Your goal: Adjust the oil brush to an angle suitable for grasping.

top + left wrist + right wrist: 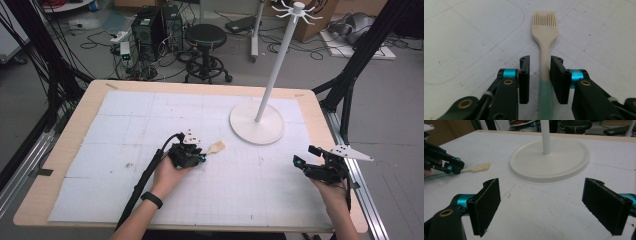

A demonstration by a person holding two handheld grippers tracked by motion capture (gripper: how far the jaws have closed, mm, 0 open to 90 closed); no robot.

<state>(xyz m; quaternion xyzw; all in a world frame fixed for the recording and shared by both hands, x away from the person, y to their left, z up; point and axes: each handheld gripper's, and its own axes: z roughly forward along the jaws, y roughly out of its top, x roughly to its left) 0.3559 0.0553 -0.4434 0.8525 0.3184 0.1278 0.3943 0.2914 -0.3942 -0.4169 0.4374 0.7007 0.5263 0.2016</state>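
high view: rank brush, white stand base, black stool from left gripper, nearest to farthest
1. Brush: between the left gripper's jaws, head pointing right.
2. White stand base: on the mat, up and right.
3. Black stool: on the floor beyond the table's far edge.

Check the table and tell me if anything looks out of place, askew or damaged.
Nothing stands out. The brush lies flat on the white mat, its handle between the jaws of the left gripper, with a gap visible on the left side. The white stand is upright on its round base. The right gripper is open over bare mat.
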